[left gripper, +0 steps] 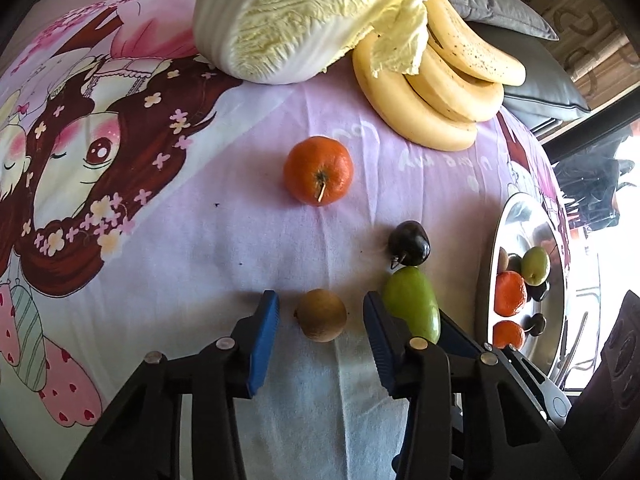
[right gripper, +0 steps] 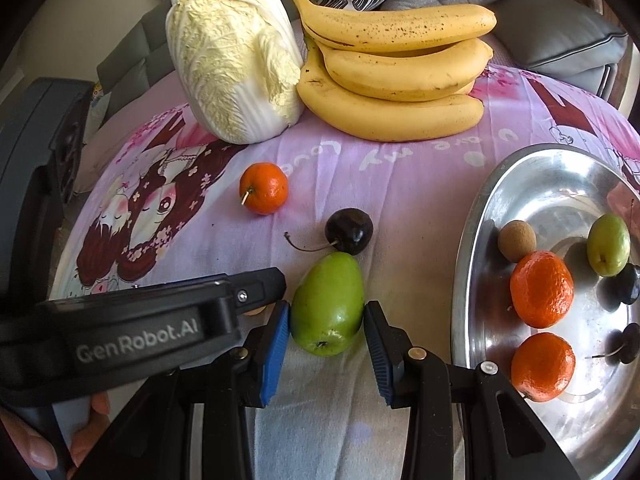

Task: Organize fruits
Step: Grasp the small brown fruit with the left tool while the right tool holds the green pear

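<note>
The right gripper [right gripper: 326, 328] pinches the firm, smooth green fruit [right gripper: 327, 303] across its belly, while the left gripper [left gripper: 320, 316], spread, straddles the small, light brown fruit [left gripper: 321, 314].

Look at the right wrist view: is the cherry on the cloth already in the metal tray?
No, the cherry lies on the cloth, left of the tray.

Plenty of open pink printed cloth [left gripper: 192, 264] left of the small orange tangerine [left gripper: 318, 170]; pale cabbage [left gripper: 292, 20] and yellow bananas [left gripper: 436, 92] block behind it.
</note>
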A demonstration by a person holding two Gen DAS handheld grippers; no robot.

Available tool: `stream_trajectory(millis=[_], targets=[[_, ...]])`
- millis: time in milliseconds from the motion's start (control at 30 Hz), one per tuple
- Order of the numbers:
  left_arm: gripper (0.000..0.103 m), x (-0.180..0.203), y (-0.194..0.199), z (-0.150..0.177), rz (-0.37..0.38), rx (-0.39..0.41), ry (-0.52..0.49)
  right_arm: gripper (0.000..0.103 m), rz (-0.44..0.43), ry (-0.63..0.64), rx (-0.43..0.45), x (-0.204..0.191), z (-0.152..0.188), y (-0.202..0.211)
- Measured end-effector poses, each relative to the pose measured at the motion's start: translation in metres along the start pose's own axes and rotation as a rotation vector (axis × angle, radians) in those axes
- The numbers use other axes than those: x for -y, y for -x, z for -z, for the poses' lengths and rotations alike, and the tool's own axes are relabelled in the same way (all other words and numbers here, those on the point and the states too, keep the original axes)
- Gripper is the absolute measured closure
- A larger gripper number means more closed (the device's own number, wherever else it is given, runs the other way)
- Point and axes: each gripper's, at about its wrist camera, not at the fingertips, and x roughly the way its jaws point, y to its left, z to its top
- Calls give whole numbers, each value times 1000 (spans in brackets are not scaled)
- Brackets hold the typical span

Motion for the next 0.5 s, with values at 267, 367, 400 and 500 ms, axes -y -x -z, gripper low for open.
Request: stream_trajectory(millis=[267, 367, 400, 500], targets=[[75, 2, -3, 2, -13, 10, -3, 62, 7, 6, 2, -2, 0, -1], [75, 2, -1, 4, -17, 10, -7, 62, 13, 12, 3, -3, -1, -2], [75, 1, -1, 3, -17, 10, -6, 62, 14, 13, 3, -3, -1, -2], [75, 0, 0, 3, -16, 8, -5, 62, 19, 19, 5, -4, -1, -3]])
